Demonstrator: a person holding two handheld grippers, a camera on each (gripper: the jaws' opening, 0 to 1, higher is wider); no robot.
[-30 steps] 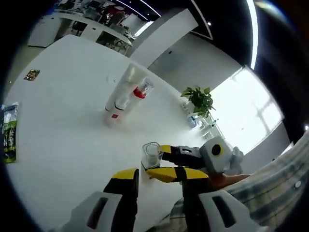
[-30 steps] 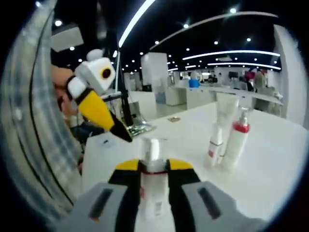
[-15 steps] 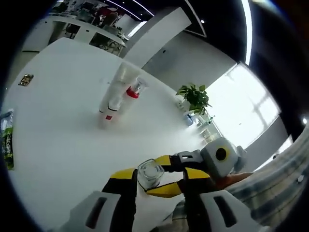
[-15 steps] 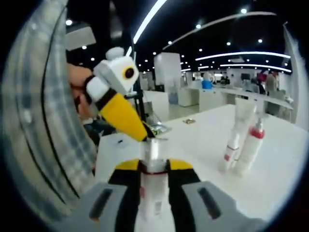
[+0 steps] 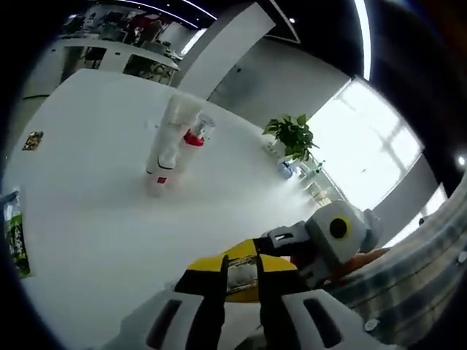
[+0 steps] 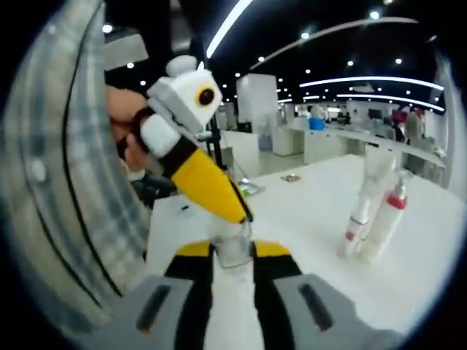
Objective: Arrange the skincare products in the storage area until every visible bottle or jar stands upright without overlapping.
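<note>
My right hand-held gripper [image 6: 232,264] is clamped on a bottle [image 6: 230,248]; my left hand-held gripper [image 5: 239,271] pinches its clear cap. I'd set it upright on the desk [image 5: 95,211], well clear of the standing tube [image 5: 169,142] and pump bottle [image 5: 191,142].

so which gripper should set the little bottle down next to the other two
Right, probably. The right gripper grips the clear-capped bottle upright, facing the tube and pump bottle standing on the table. The left gripper has closed on its cap.
</note>
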